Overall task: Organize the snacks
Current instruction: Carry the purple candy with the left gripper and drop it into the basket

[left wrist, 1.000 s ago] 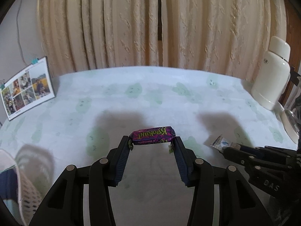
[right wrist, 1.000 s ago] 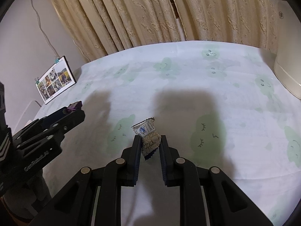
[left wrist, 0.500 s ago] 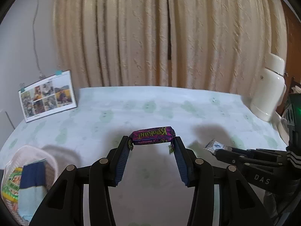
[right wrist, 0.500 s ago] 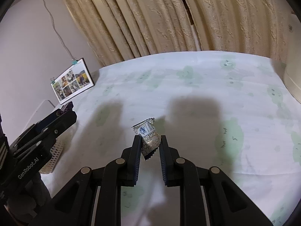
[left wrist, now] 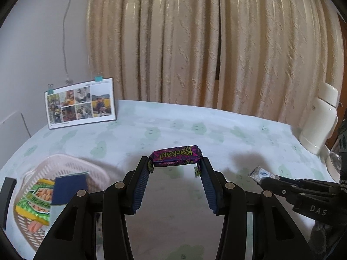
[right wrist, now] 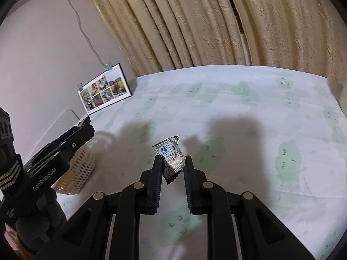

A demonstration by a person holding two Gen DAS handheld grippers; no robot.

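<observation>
both grippers have swung left so the white basket [left wrist: 71, 162] is now in view, left gripper [left wrist: 176, 166] clamping the purple candy [left wrist: 176, 156], right gripper [right wrist: 172, 164] pinching the silver snack [right wrist: 172, 156], looks like drop-off's next.

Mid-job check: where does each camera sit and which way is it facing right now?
Left wrist: on the left tongs, facing the beige curtain; they clamp a purple wrapped candy bar; white plastic basket lower left.
Right wrist: on the right tongs, angled left over the bed; they pinch a silver wrapped sweet.
Shared: the clipped photo collage card, the basket, and each other's tongs.
</observation>
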